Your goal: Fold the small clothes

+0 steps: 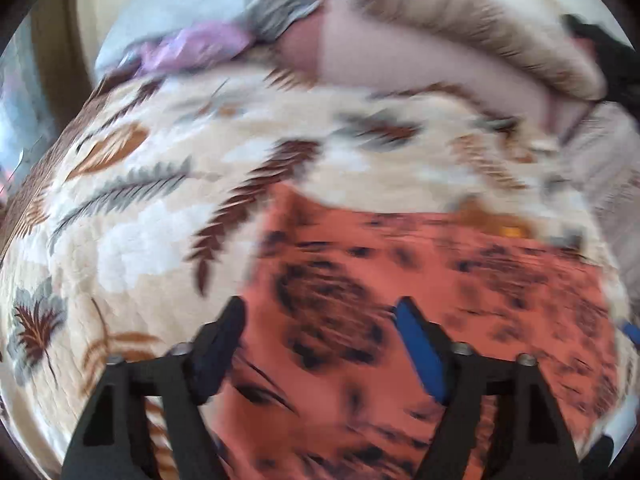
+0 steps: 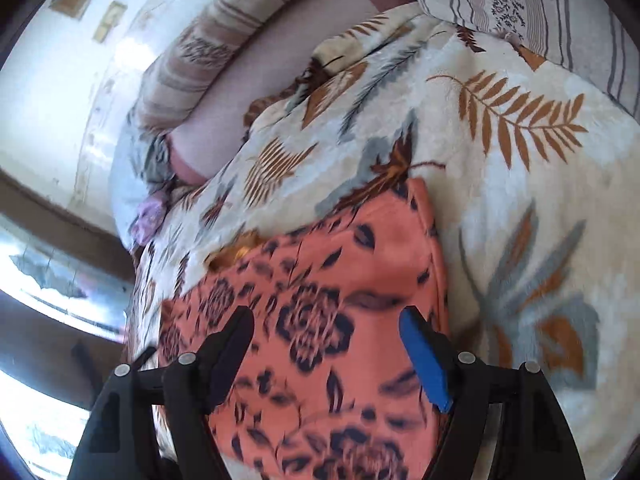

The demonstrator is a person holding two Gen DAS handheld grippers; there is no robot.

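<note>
- I see the coral-orange garment with the dark floral print lying on the cream plush blanket with brown and grey leaves that covers the bed.
- It looks like a compact, straight-edged rectangle, so I judge at least one fold made; how many more it needs, I cannot tell.
- My left gripper hangs over the cloth, jaws spread, nothing between them.
- My right gripper does likewise, jaws wide and holding nothing.
</note>
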